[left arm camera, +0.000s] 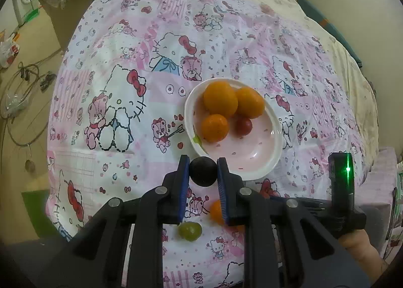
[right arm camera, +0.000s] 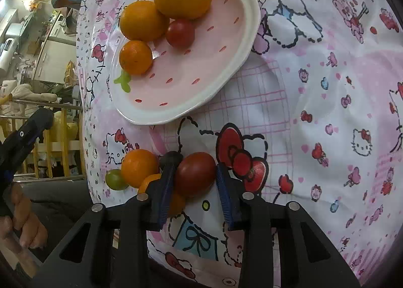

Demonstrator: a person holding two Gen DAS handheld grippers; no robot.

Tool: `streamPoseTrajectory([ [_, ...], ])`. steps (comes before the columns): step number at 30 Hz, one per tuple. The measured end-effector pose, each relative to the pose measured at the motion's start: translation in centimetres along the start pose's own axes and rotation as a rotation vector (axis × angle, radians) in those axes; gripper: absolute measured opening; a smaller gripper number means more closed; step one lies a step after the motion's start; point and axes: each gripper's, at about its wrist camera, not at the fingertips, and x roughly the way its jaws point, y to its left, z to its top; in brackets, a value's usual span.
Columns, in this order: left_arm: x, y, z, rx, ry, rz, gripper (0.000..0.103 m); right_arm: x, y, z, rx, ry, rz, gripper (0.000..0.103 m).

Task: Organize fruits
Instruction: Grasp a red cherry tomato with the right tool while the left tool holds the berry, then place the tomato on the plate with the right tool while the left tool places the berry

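Covering the bed, a pink cartoon-cat sheet; left claw pinches a dark ball, right claw a red tomato.

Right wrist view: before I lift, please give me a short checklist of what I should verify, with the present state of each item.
1. Right gripper pads against both sides of the red tomato: ok.
2. Tomato clear of the orange fruit beside the finger: cannot tell, they are very close.
3. Left gripper shut on the dark round fruit: ok.
4. Bare room on the pink plate: ok.
5. All fruit off the cloth: not ok, the green grape lies loose.
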Motion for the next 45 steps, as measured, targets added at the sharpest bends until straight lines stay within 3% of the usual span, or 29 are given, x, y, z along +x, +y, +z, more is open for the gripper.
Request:
streamPoseTrajectory([
  [7,0.3,-0.7,-0.1,0.027,-0.011,0.003,0.018,-2.8,0.1,0.3,-0.016,-0.094,0.006,0.035],
  [11,-0.5,-2.5,-0.3,0.099,-0.073,-0.035,0.018,-5.5,0.2,0.5,-0.027,-0.189,0.045,0.036],
  [19,-0.7,-4.8,0.4,0.198,-0.144,0.032,0.018,-9.0,1.7,3.3,-0.101,-0.288,0.085,0.036],
  [25,0.8,-4.1,2.5,0.208,-0.131,0.113,0.018,-9.0,1.5,6.9,-0.126,-0.285,0.055,0.036],
  [31,5.3,-2.4,4.8,0.173,-0.06,0.143,0.018,-6.5,1.0,9.4,-0.123,-0.24,0.01,0.036],
  [40,9.8,-1.4,6.5,0.133,0.006,0.163,0.018,-4.8,0.2,10.9,-0.119,-0.209,-0.048,0.036],
  [45,10.4,-1.1,6.9,0.098,0.021,0.144,0.018,-3.9,-0.9,11.4,-0.087,-0.191,-0.074,0.036],
])
